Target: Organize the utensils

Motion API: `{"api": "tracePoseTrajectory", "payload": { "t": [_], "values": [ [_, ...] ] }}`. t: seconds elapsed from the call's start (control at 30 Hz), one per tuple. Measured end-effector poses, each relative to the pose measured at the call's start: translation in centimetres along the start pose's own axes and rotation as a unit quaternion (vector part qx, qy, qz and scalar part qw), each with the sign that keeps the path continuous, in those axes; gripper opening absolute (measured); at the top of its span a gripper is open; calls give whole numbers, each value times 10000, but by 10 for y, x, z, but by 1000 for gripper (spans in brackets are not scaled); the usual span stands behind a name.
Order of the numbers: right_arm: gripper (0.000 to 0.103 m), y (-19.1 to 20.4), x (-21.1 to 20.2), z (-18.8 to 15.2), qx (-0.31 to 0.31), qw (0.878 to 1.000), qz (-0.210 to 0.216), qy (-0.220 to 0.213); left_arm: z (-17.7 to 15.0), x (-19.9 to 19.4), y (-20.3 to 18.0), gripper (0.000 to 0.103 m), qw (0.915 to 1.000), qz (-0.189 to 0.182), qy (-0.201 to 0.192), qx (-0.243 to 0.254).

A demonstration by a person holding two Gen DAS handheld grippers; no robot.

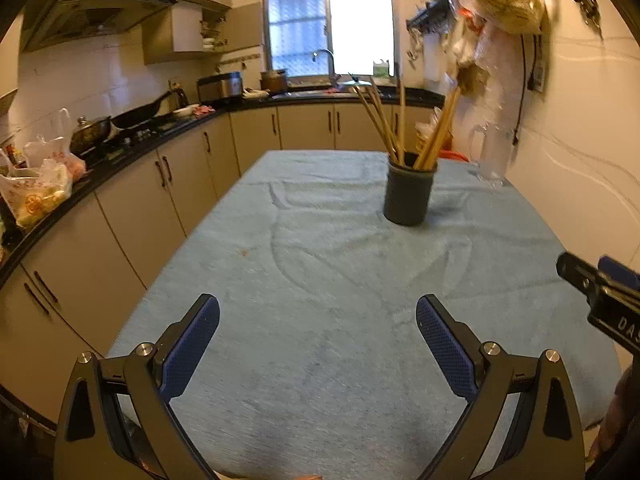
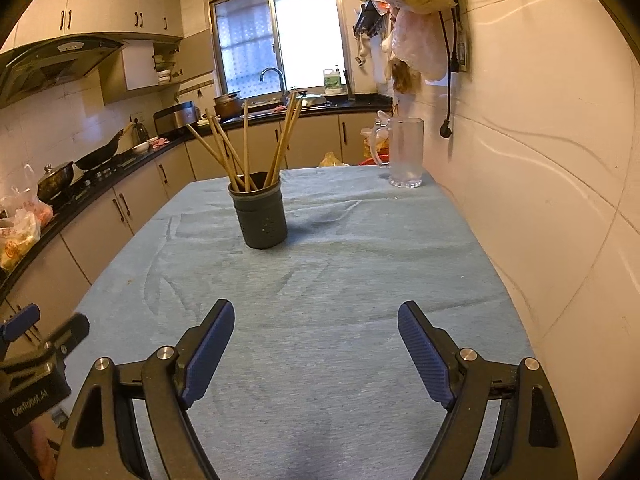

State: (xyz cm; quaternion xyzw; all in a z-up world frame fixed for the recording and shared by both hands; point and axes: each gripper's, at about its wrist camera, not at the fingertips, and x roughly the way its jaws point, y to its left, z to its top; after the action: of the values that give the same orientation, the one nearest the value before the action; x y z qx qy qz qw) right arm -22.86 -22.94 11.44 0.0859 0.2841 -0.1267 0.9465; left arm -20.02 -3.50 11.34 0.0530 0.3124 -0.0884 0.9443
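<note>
A dark round utensil holder stands upright on the blue tablecloth, with several wooden chopsticks leaning out of it. My left gripper is open above the cloth's near part, well short of the holder, with nothing between its blue pads. My right gripper is also open and holds nothing, the holder lying ahead and slightly left. Each gripper shows at the edge of the other's view: the right one, the left one.
A clear glass mug stands at the table's far right corner by the wall. Plastic bags hang above it. A black counter with pans, bags and a sink runs along the left and back.
</note>
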Motion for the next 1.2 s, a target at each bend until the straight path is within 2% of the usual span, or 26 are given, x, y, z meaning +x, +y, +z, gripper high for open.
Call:
{"api": "tracePoseTrajectory", "payload": {
  "t": [0.23,1.2],
  "values": [
    [88,-2,8,1,-102,9998,-169,26,-6,11,-9,98,9997,-152,190,97],
    [88,6,52,-3,-284,9982,-247,461,-9,56,-3,98,9975,-146,693,-26]
  ]
}}
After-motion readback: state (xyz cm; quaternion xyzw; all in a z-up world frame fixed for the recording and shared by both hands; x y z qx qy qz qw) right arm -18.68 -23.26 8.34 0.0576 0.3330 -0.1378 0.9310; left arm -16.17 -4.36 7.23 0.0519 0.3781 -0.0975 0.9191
